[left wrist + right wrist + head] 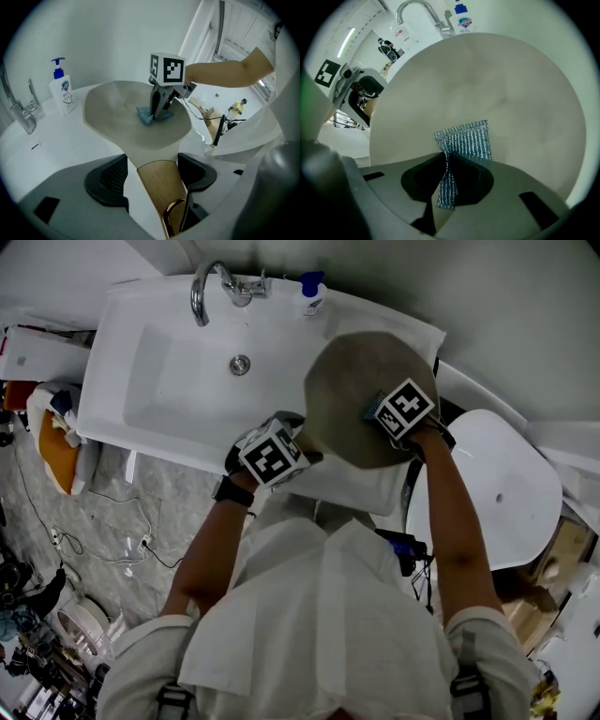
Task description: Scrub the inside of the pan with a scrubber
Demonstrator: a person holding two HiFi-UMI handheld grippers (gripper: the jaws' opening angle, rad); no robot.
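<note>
Sink [141, 381]: white, with a faucet [202, 292] and a soap bottle [312, 296] at its back edge.
Pan [347, 381]: over the sink's right end, inside facing up.
Left gripper [157, 171]: clenched on the pan's wooden handle [161, 187].
Right gripper [447, 176]: grasping the scrubber [466, 140].
Scrubber: blue-green mesh, pressed against the pan's inside near its middle.

1. The left claw [151, 174] is closed on a wooden handle [161, 187], with the left forearm [208, 554] reaching forward.
2. The right claw [449, 177] pinches a scrubber [466, 140], its jaws closed on the cloth.
3. The right forearm [457, 521] stretches farther forward than the left.
</note>
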